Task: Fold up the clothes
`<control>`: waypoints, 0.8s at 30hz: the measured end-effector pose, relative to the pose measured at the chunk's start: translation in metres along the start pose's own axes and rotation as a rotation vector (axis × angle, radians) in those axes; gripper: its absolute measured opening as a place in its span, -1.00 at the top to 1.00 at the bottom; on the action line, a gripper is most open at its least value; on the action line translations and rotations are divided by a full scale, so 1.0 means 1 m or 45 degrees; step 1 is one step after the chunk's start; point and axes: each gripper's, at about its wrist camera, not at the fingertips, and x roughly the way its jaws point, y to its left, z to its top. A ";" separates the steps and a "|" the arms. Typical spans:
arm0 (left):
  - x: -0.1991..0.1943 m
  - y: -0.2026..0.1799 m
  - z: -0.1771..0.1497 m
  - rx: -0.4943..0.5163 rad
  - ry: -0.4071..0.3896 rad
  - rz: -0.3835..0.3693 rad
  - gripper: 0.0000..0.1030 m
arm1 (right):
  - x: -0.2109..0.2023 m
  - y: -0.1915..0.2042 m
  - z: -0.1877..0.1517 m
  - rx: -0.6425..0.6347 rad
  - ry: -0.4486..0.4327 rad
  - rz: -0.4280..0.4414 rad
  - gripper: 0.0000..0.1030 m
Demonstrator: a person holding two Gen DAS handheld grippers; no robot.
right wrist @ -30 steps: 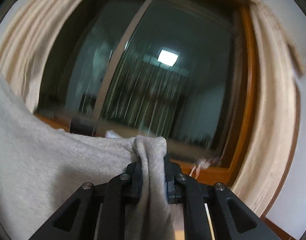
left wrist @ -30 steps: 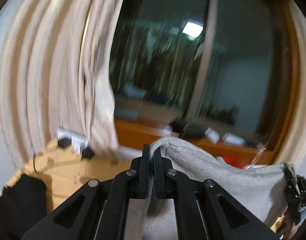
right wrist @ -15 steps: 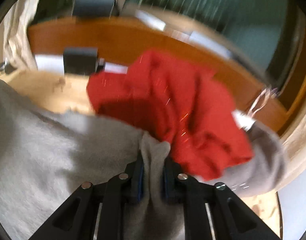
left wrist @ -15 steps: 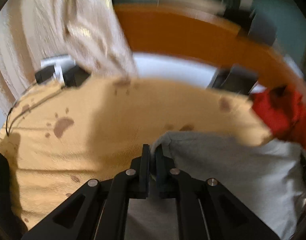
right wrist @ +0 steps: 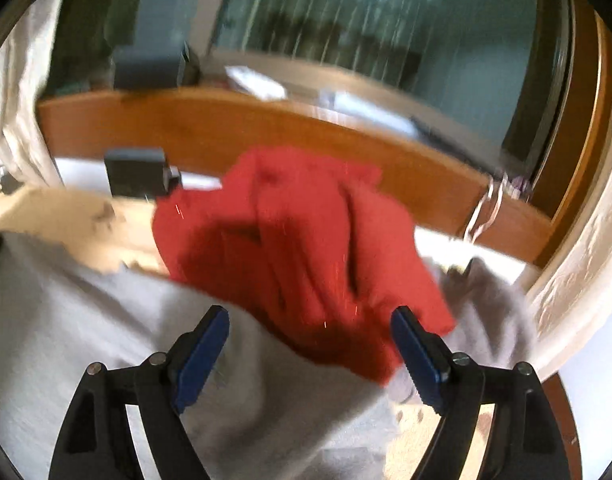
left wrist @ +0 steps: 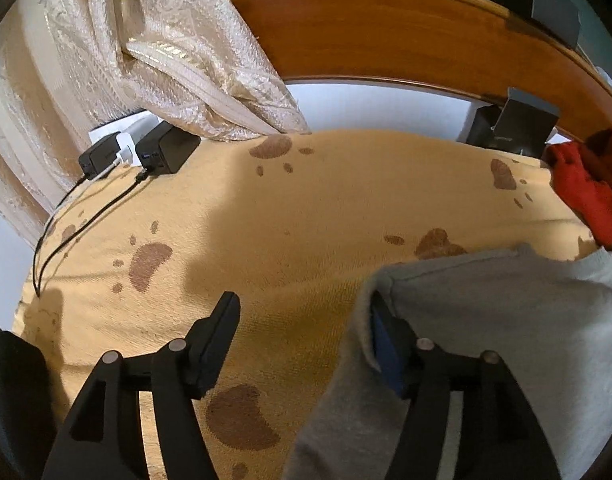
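Note:
A grey garment (left wrist: 505, 320) lies on the tan paw-print blanket (left wrist: 286, 220). In the left wrist view my left gripper (left wrist: 306, 320) has its jaws opening; a grey corner drapes against its right finger (left wrist: 385, 340), and the left finger stands free over the blanket. In the right wrist view the grey garment (right wrist: 86, 320) spreads under my right gripper (right wrist: 309, 336), whose jaws are opening wide with no cloth pinched between the blue pads. A crumpled red garment (right wrist: 298, 248) lies just beyond it, partly on the grey cloth, and shows as the red garment (left wrist: 585, 192) at the right edge of the left wrist view.
A wooden headboard (left wrist: 385, 32) runs along the far side. Cream curtains (left wrist: 146, 40) hang at the left, above black chargers (left wrist: 162, 152) with cables. Dark boxes (left wrist: 513, 124) stand by the headboard. Another grey cloth (right wrist: 489, 312) lies right of the red garment.
Both grippers came down from in front of the window to the bed with the grey garment, then opened and let go of its corners. The garment now rests on the blanket.

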 end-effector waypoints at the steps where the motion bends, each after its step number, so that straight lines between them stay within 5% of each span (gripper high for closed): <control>1: -0.001 0.001 0.000 -0.008 -0.002 -0.005 -0.33 | -0.008 0.004 0.005 -0.003 -0.041 0.038 -0.65; 7: -0.018 0.012 0.000 -0.113 -0.040 -0.075 -0.37 | -0.002 0.053 0.020 -0.047 -0.007 0.428 -0.65; 15: -0.036 0.023 0.002 -0.156 -0.105 -0.065 -0.57 | 0.061 0.090 0.017 0.083 0.293 0.672 -0.65; 19: -0.031 0.023 0.002 -0.150 -0.098 -0.048 -0.58 | 0.087 0.093 0.009 0.139 0.404 0.607 -0.65; 24: -0.018 0.017 0.000 -0.130 -0.059 -0.040 -0.59 | 0.105 0.099 0.011 0.134 0.393 0.531 -0.65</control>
